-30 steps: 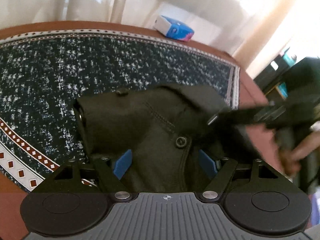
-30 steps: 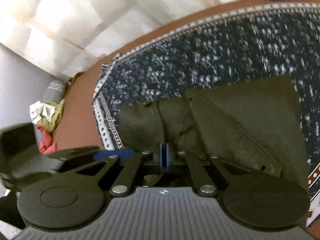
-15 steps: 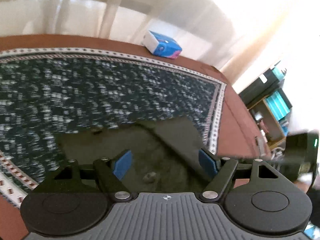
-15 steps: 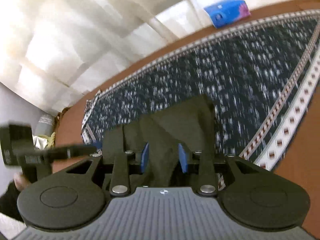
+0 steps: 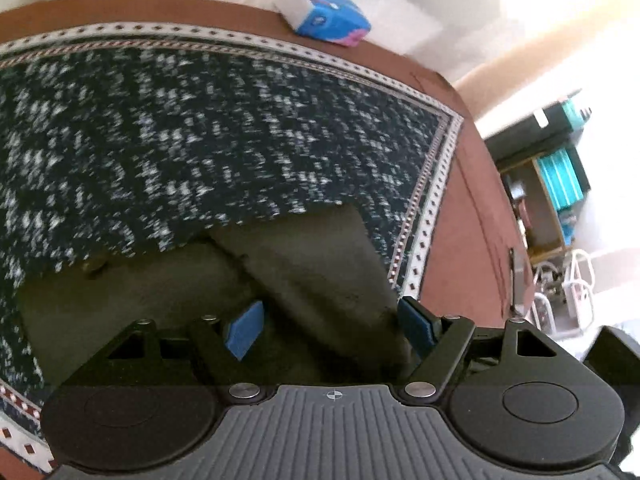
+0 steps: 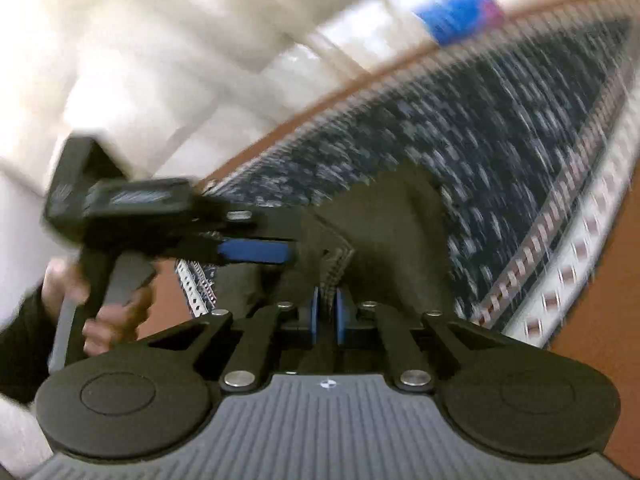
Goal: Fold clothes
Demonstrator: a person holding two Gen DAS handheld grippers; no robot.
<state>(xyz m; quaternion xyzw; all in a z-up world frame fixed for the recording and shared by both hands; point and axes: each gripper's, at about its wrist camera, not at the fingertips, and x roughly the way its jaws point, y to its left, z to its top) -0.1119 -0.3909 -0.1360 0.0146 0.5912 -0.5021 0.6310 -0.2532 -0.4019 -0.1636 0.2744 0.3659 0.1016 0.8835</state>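
A dark olive garment (image 5: 312, 264) lies partly folded on a dark blue patterned cloth (image 5: 200, 128) that covers the table. In the left wrist view my left gripper (image 5: 330, 328) is open, its blue pads standing either side of the garment's near edge. In the right wrist view my right gripper (image 6: 327, 312) has its pads close together, shut on a fold of the garment (image 6: 392, 216). That blurred view also catches the left gripper (image 6: 280, 250), held by a hand (image 6: 112, 308), reaching over the garment's left side.
A blue and white tissue pack (image 5: 324, 20) sits on the brown table edge (image 5: 460, 220) at the far side. Pale curtains hang behind it. A shelf unit with teal items (image 5: 560, 184) stands off to the right, beyond the table.
The garment went from lifted and bunched to lying lower and flatter on the cloth. My right gripper opened half a second ago and has shut again. The left gripper stayed open and swung right.
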